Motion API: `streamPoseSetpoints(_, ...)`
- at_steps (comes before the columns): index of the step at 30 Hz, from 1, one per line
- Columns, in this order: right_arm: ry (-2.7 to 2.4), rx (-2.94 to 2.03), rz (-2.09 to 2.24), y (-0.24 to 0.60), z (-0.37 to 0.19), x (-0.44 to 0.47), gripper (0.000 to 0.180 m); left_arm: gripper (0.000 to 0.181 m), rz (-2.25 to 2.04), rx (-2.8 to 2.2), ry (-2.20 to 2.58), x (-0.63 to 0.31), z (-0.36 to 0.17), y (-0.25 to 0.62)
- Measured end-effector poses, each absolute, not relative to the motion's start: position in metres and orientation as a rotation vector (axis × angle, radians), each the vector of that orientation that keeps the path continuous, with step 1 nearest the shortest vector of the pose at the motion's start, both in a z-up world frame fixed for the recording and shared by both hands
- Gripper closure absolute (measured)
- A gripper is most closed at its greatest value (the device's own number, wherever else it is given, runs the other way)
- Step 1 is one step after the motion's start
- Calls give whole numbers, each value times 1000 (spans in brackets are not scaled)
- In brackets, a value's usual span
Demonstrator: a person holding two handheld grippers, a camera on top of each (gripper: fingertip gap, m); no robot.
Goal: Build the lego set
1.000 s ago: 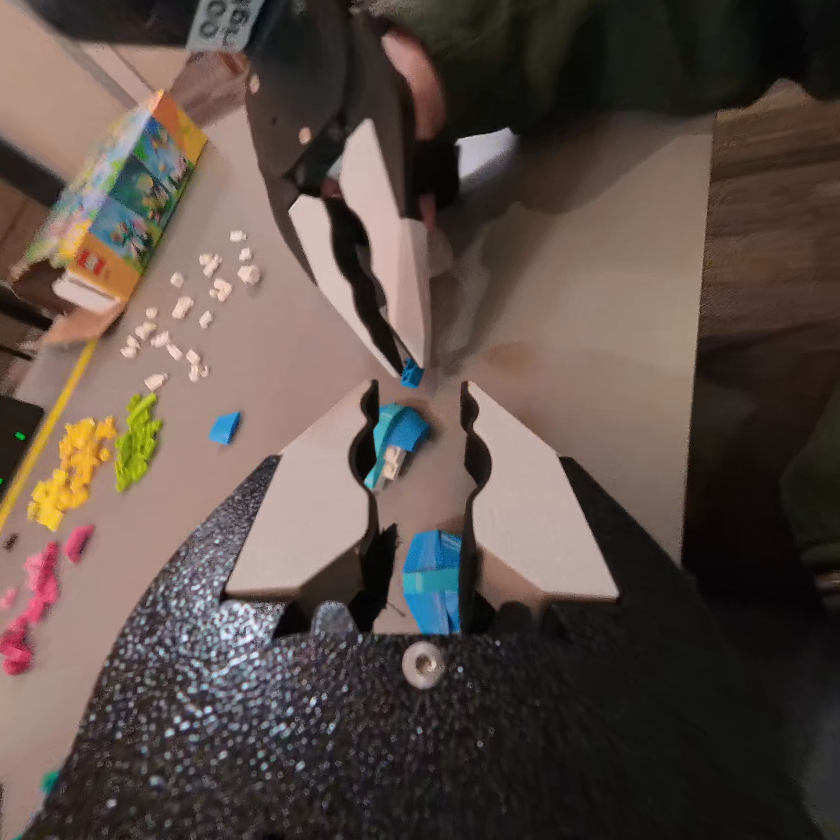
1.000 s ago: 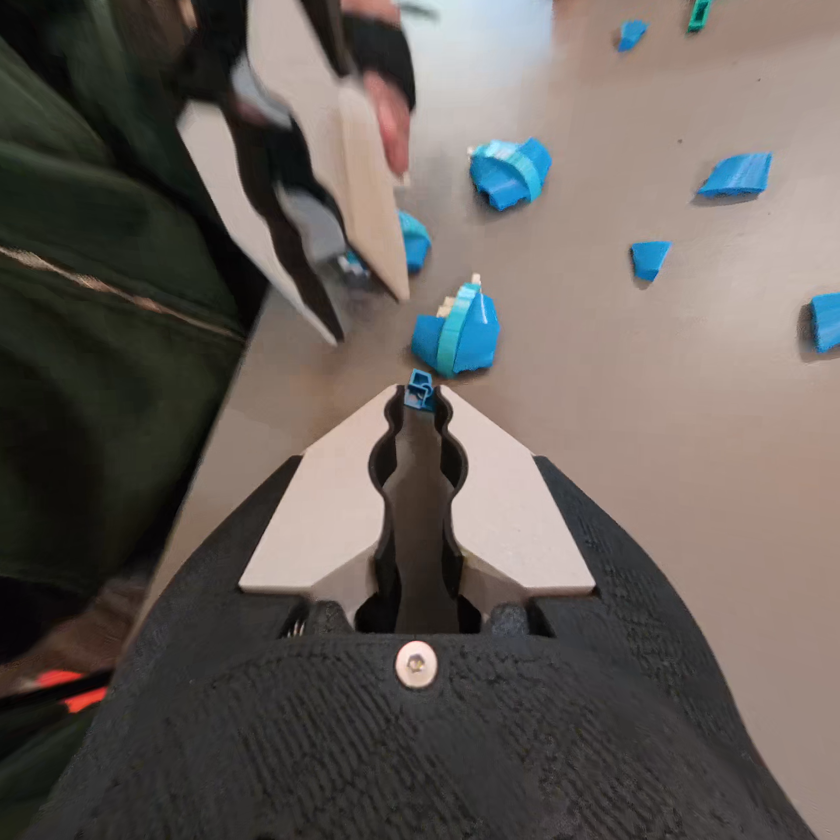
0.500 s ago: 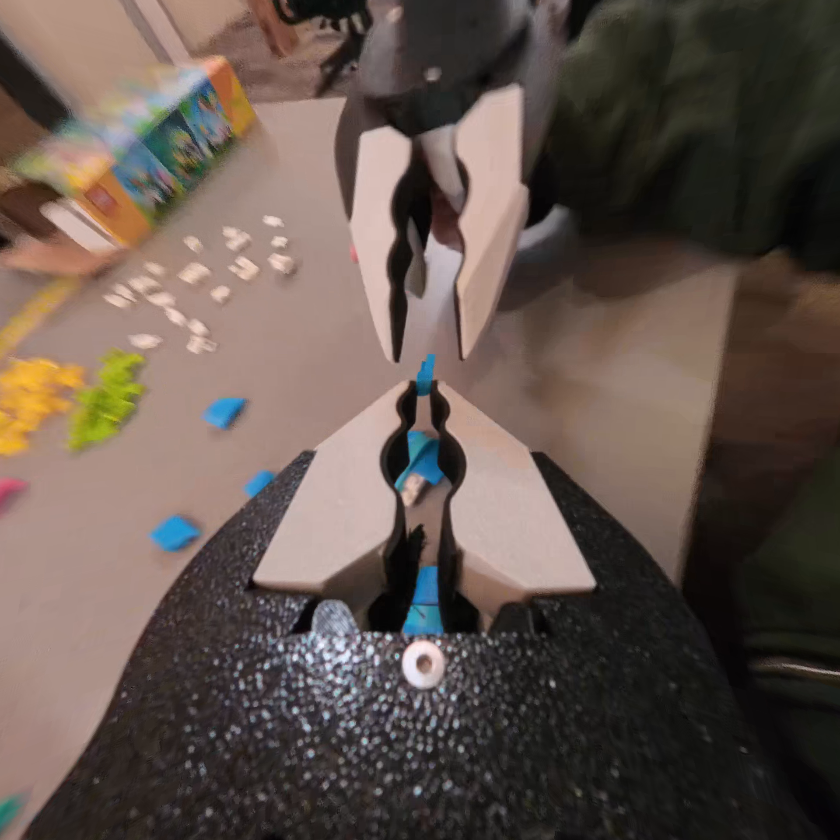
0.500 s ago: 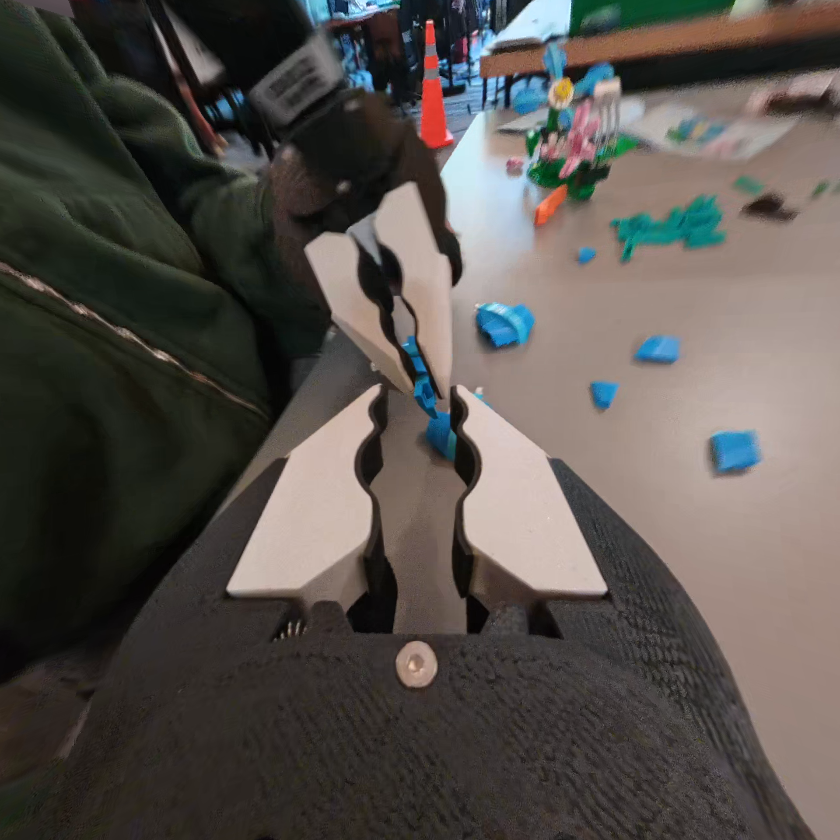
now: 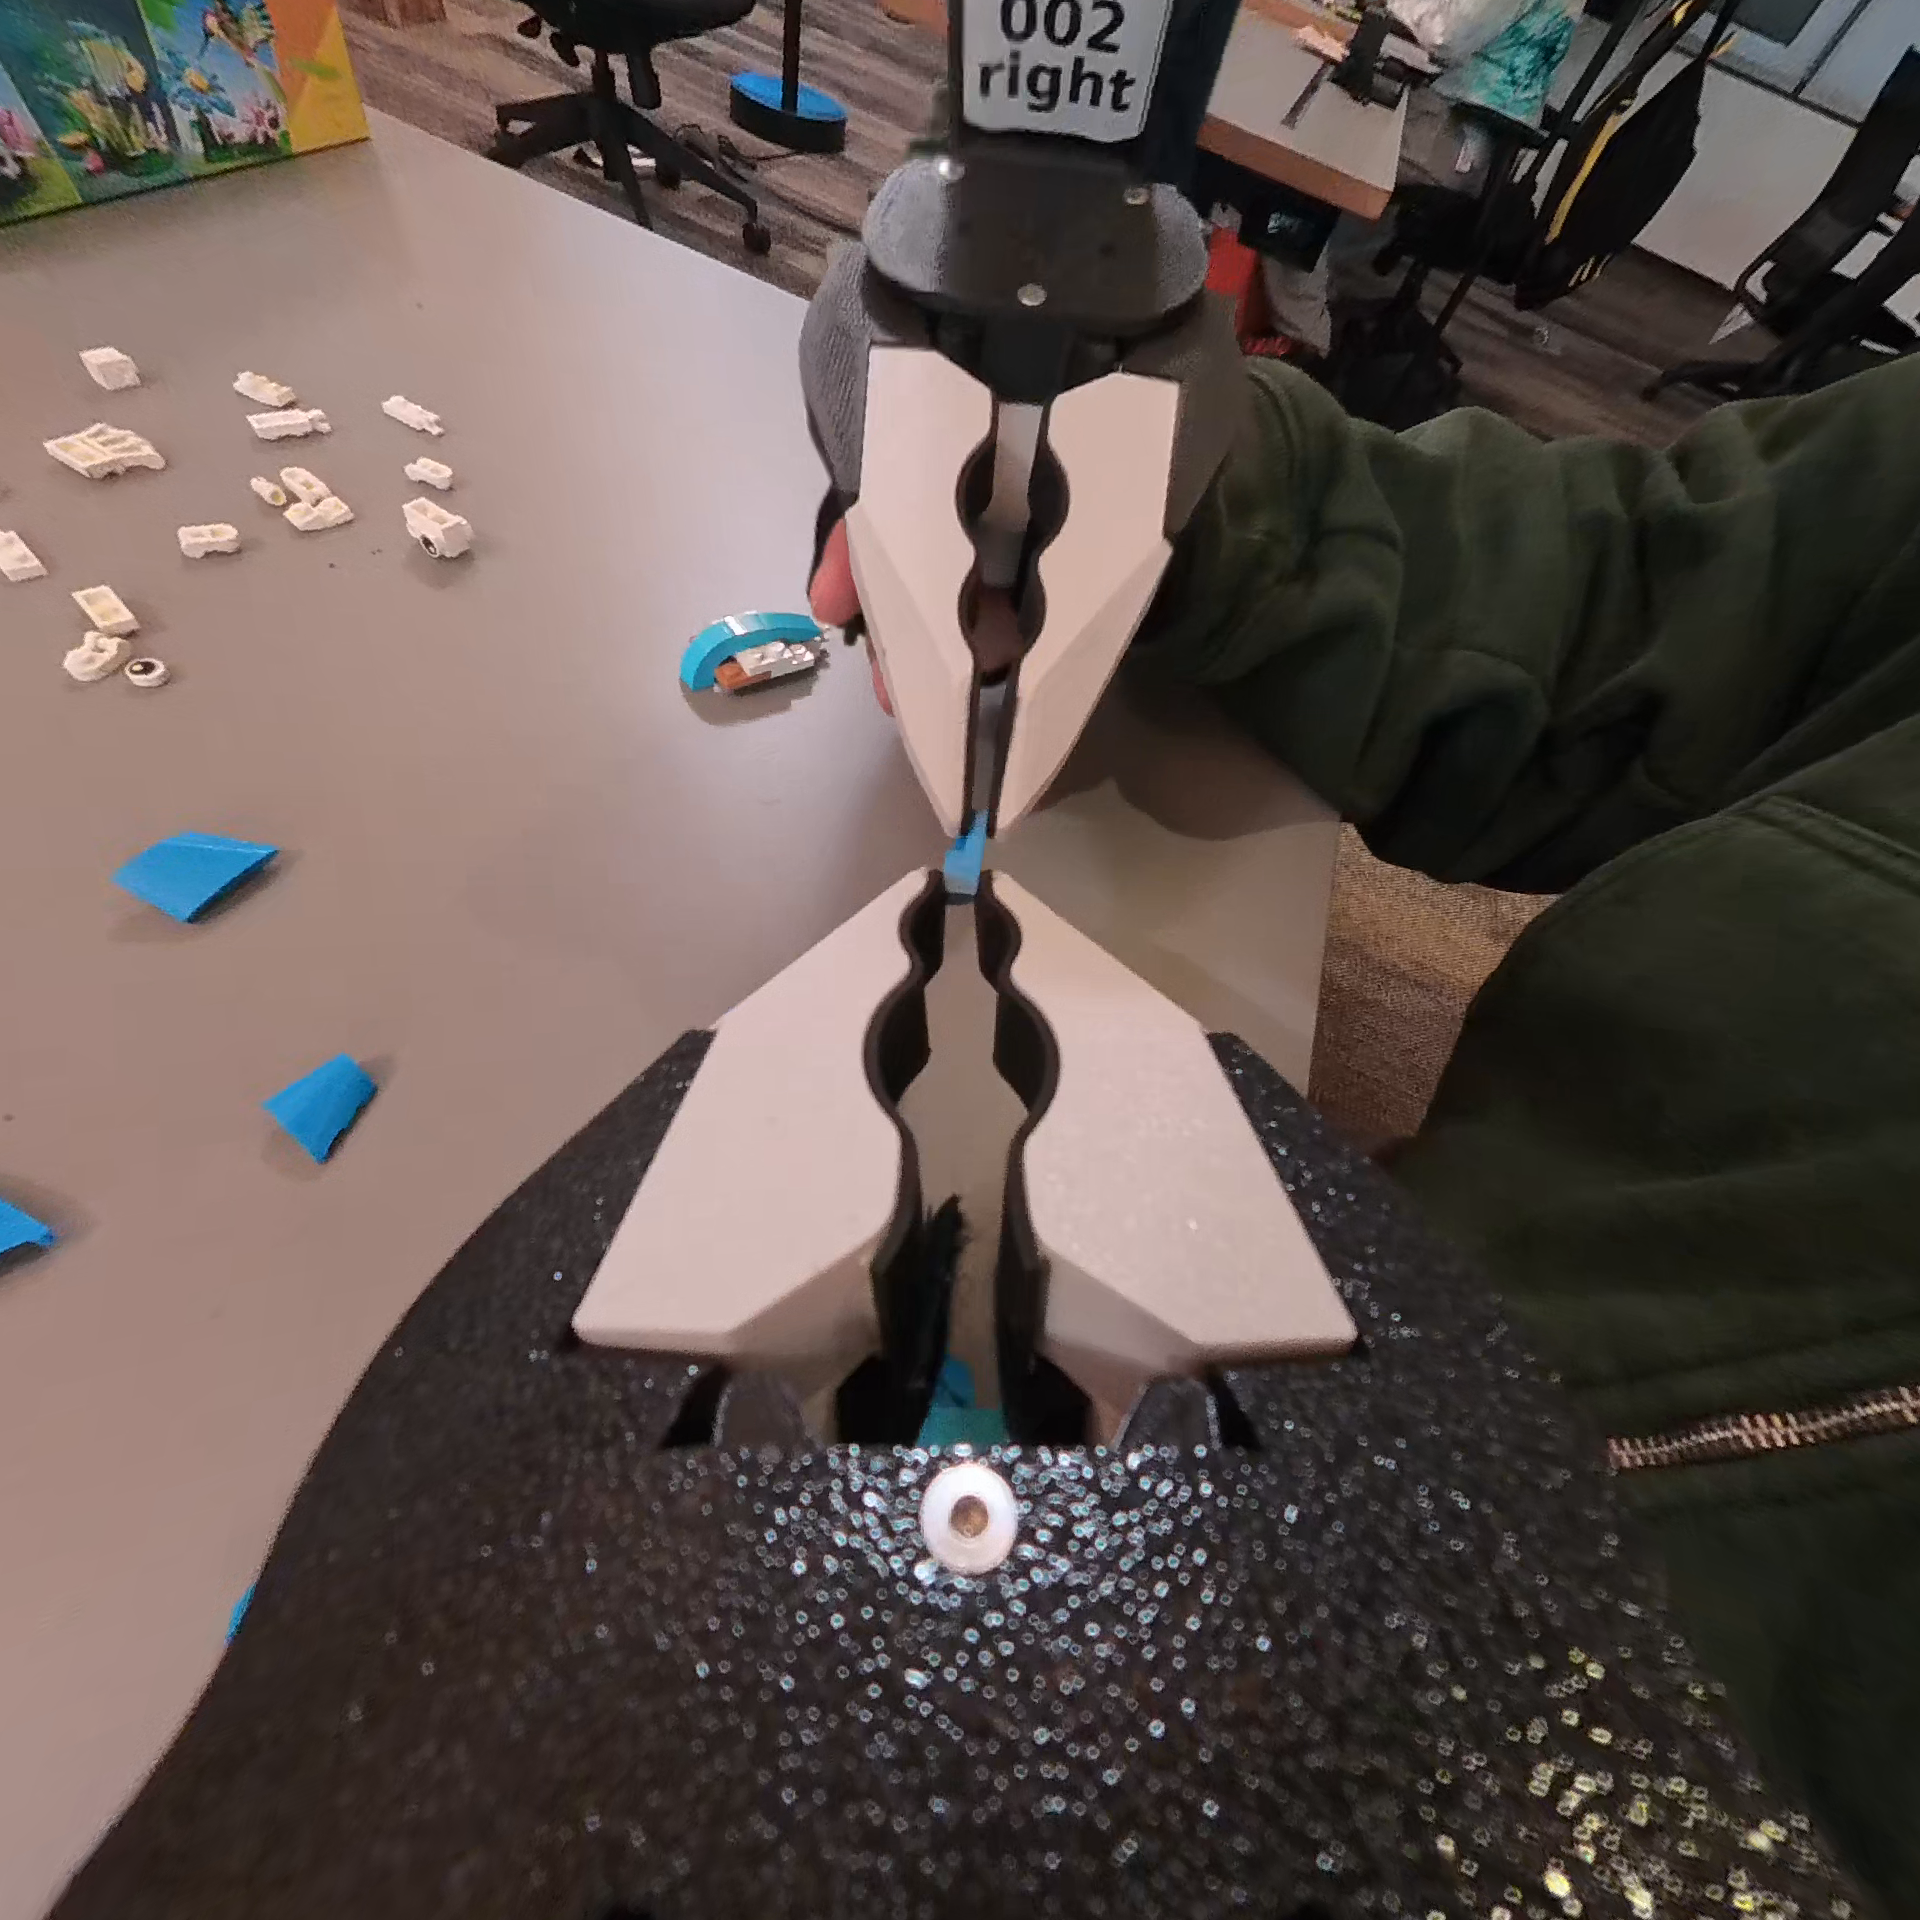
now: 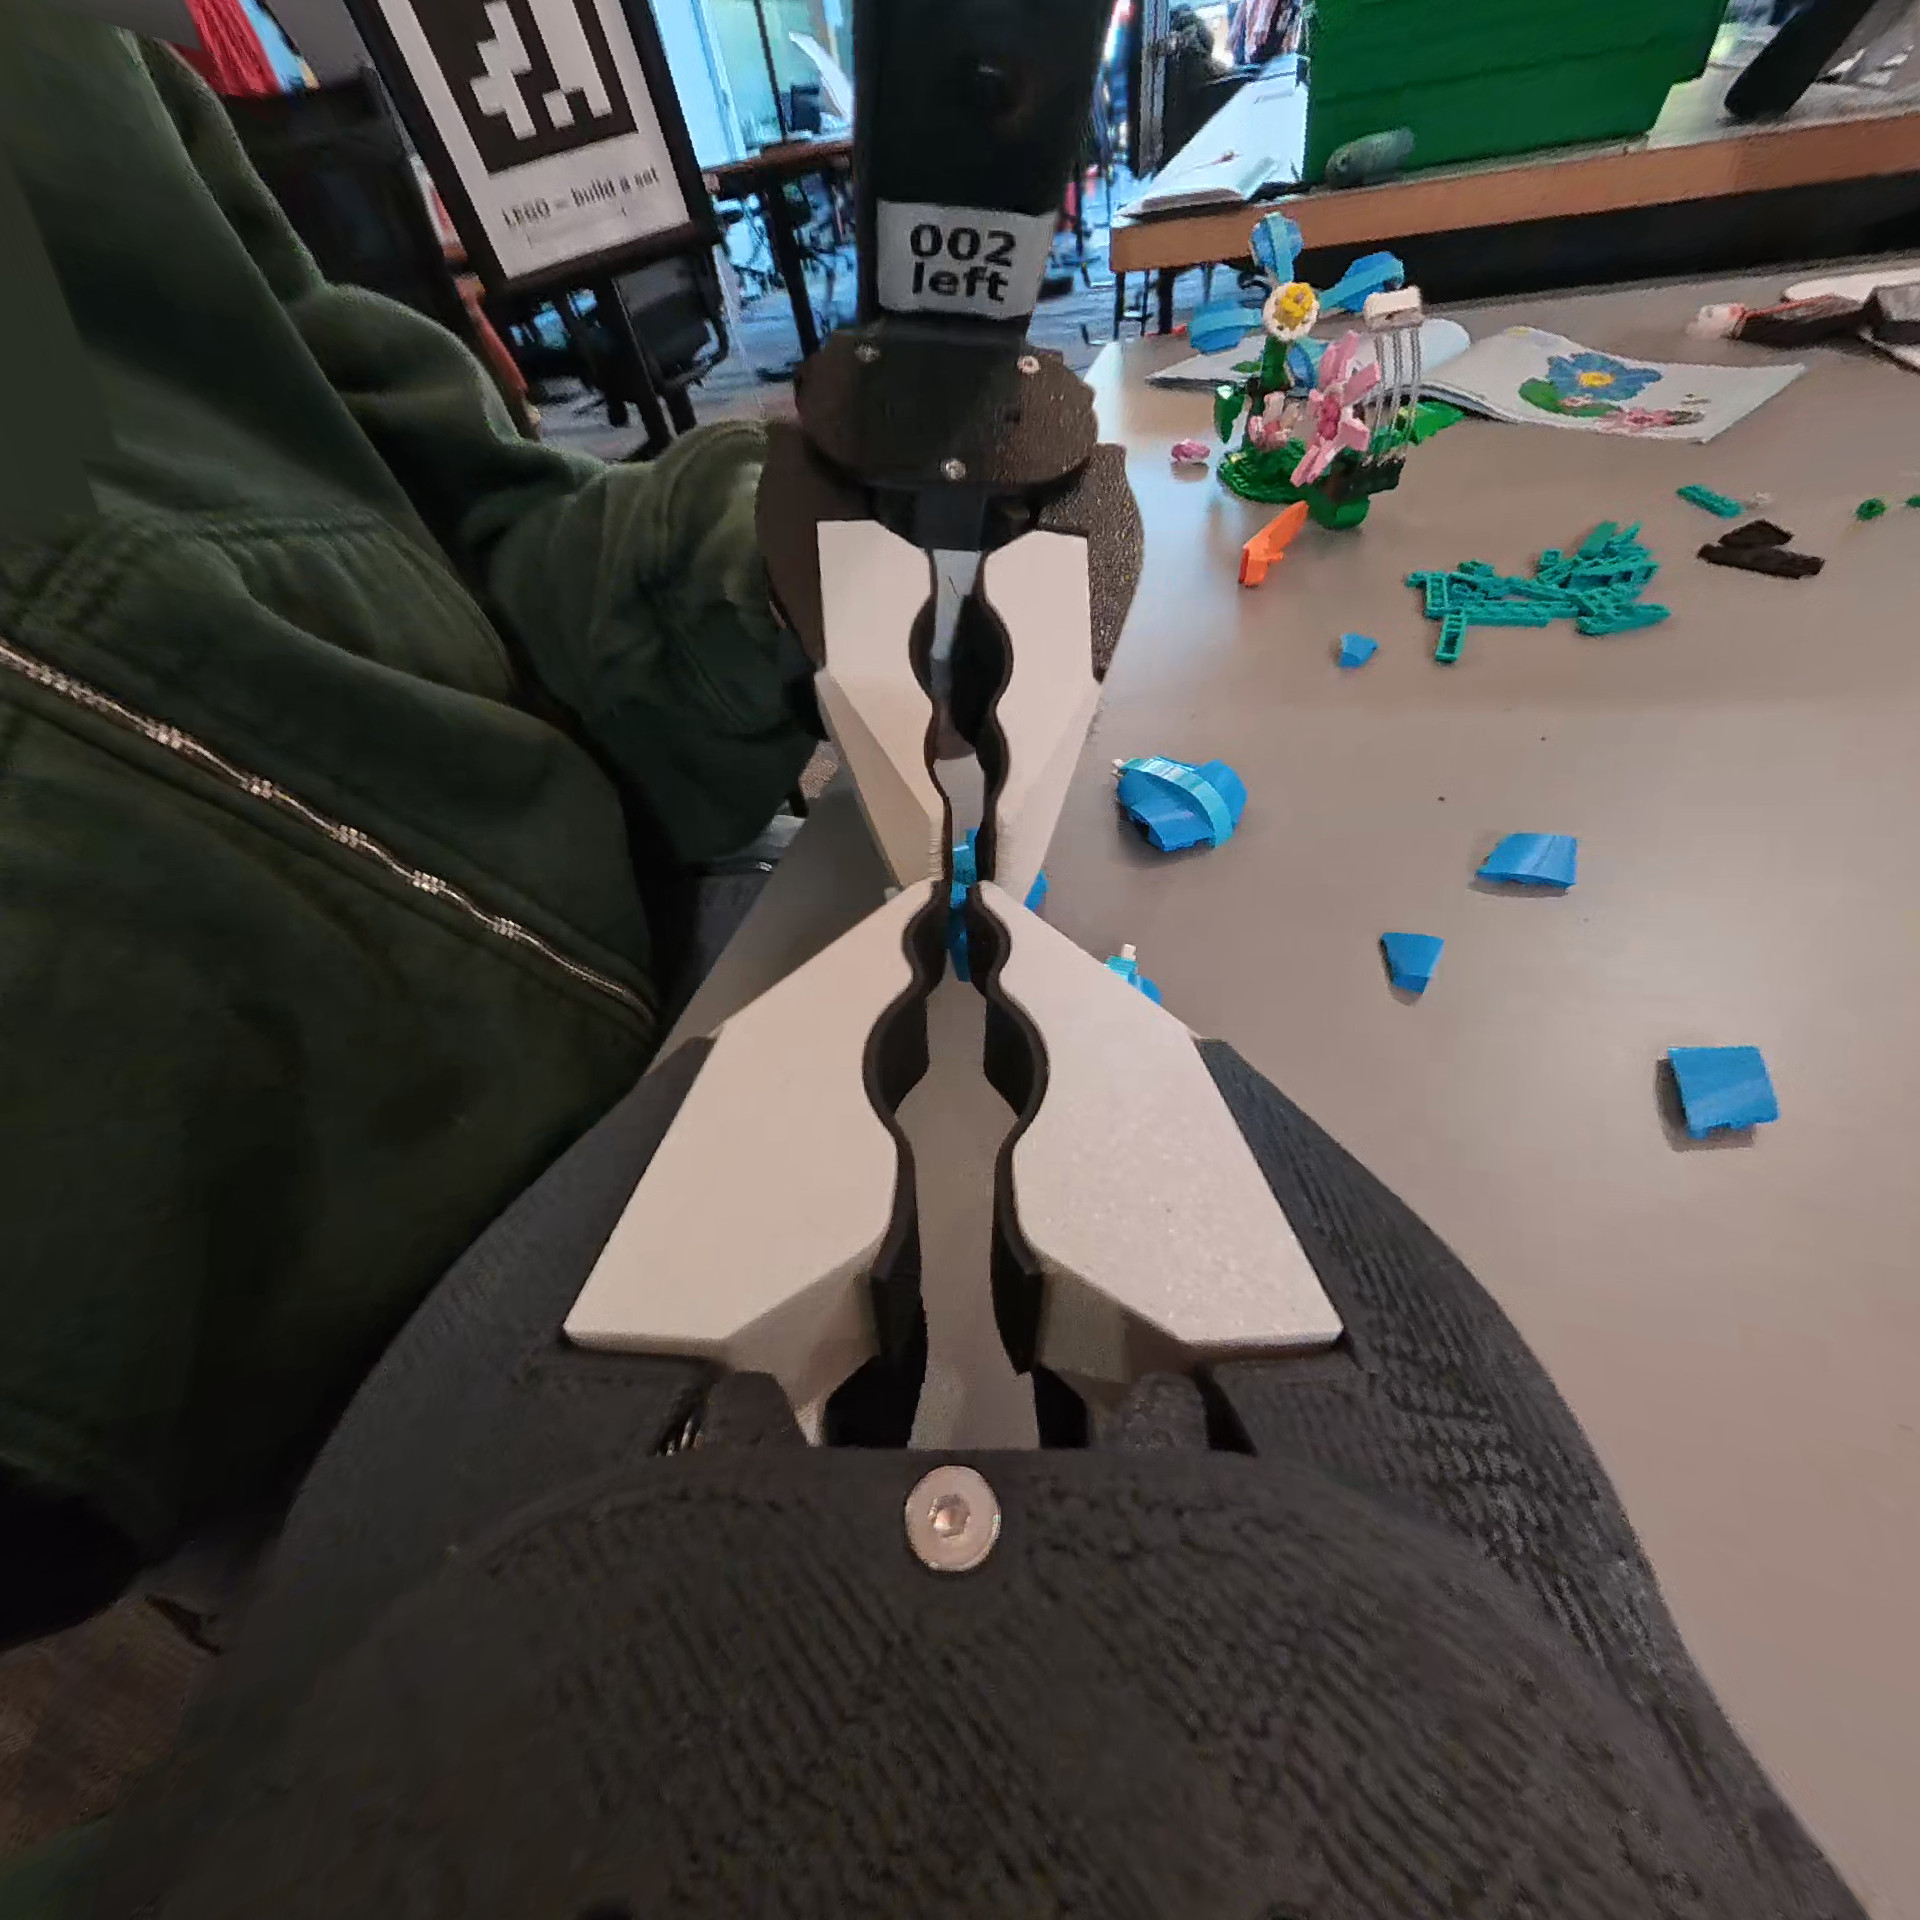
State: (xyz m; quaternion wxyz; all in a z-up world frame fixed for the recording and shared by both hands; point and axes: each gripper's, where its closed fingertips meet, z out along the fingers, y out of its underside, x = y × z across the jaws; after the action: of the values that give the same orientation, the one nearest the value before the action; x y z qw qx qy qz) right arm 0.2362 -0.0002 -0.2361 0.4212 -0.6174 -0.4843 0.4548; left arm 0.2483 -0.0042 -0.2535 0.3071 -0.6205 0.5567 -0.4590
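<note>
small blue lego piece (image 5: 962, 860), pinched btwn both grippers' fingers (image 5: 831, 1049)

Two grippers meet tip to tip: the left gripper (image 5: 961, 891) and the right gripper (image 6: 961, 914), with one small blue piece (image 5: 966, 857) pinched between them. In the left wrist view, about fifteen white pieces (image 5: 281, 488) are scattered at ten o'clock, two loose blue wedges (image 5: 195, 871) lie at nine o'clock, and one curved blue assembly (image 5: 753, 649) sits at eleven o'clock. In the right wrist view, four loose blue pieces (image 6: 1527, 860) lie at three o'clock, one blue assembly (image 6: 1179, 800) at one o'clock, one heap of teal pieces (image 6: 1538, 592), too many to count, one flower model (image 6: 1314, 416), one orange piece (image 6: 1270, 542), and one open booklet (image 6: 1600, 390) at two o'clock.
</note>
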Motion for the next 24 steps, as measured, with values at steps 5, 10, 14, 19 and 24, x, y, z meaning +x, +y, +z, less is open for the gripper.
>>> streamPoseSetpoints(5,-1199,-1563,1177,0,-238,236,169,177,-1251,-1648,1440,246,-250,-2)
streamPoseSetpoints(10,-1175,-1565,1177,1,-235,235,179,177,-1250,-1629,1425,245,-247,-2)
streamPoseSetpoints(14,-939,-1600,1451,7,-217,233,179,152,-1079,-1430,1379,245,-229,7)
streamPoseSetpoints(19,-738,-1624,1731,8,-208,230,179,148,-606,-1095,1441,242,-218,11)
streamPoseSetpoints(24,-639,-1615,1901,8,-204,232,179,162,-451,-988,1477,243,-217,8)
